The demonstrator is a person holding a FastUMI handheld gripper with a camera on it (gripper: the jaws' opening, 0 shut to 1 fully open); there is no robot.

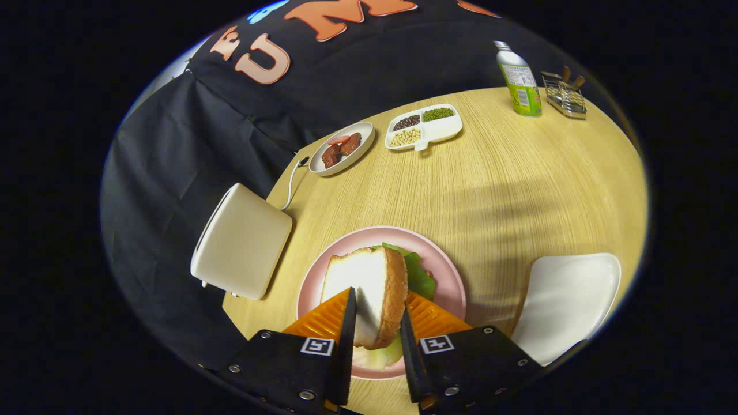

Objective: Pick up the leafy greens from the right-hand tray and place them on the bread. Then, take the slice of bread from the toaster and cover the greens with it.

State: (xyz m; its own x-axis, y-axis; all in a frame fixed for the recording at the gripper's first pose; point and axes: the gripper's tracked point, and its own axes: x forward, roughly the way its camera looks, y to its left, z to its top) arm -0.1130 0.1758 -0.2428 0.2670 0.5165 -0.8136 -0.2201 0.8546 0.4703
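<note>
Pale wood bench (519, 190) carries a pink plate (450, 282) at lower centre of the frame. The slice of bread (369, 288) is clamped on edge by the hand-held gripper (376, 323) above the leafy greens (420, 275); released tilted, it could topple off them.

Gripper (377, 323) fingers (347, 328) clamped on bread slice (369, 291), tilted.

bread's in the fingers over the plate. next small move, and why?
Probably lower and tip it flat, then open. The gripper is shut on the bread slice, held on edge between the fingers above the pink plate. The leafy greens already lie on the plate just beneath and beyond it, uncovered. Whether the slice touches them yet is unclear.
</note>
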